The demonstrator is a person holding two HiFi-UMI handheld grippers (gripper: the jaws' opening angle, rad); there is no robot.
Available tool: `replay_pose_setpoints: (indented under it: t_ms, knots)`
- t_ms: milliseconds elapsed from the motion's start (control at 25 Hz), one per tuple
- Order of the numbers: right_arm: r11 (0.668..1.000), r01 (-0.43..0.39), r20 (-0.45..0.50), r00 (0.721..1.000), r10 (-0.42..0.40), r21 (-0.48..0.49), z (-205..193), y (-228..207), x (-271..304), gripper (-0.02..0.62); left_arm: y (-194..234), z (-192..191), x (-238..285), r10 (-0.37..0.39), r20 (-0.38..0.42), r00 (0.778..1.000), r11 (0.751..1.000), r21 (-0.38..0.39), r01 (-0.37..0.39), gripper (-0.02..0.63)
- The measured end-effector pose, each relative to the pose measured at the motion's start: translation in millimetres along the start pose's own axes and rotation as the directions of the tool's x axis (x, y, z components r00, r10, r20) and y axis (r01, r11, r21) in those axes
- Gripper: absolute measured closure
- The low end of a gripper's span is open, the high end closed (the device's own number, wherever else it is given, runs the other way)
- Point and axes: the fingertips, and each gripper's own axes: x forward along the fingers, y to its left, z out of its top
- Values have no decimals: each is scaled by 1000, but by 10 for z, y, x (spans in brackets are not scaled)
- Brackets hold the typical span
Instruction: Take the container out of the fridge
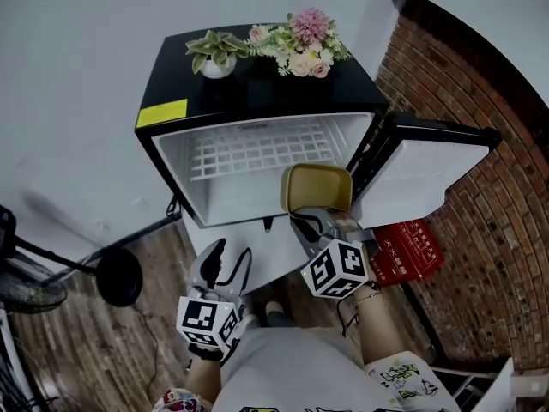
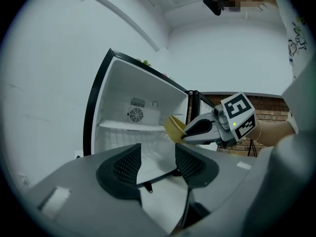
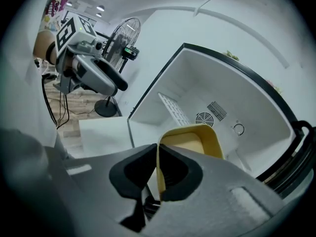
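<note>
A black mini fridge stands with its door swung open to the right, showing a white inside and a wire shelf. A tan container hangs just in front of the opening, tilted. My right gripper is shut on its rim; in the right gripper view the container has its wall pinched between the pads of the gripper. My left gripper is lower left of the fridge, open and empty. The left gripper view has its jaws apart, with the container and the right gripper beyond.
A potted plant and a flower bunch sit on the fridge top. A fan's base stands on the wood floor at left, a red box at right beside a brick wall. The fan shows behind my left gripper.
</note>
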Motion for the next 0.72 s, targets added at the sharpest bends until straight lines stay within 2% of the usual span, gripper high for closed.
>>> replay_pose_setpoints:
  t_ms: [360,560,720]
  knots:
    - [981,-4,75,997,-11,196,-45,141,-37,578,-55,-99,87,-12,-29,1000,1000,-6,11,422]
    - [942,-32,103,995,-2,333,-178,211,-53,578,-77,-174,96,-14,-49,999,1000,-18,13,430]
    - [897,-69,146,989,5,437,-258,272,-67,578,-114,-210,112,-21,-60,998,1000,-25,19,440]
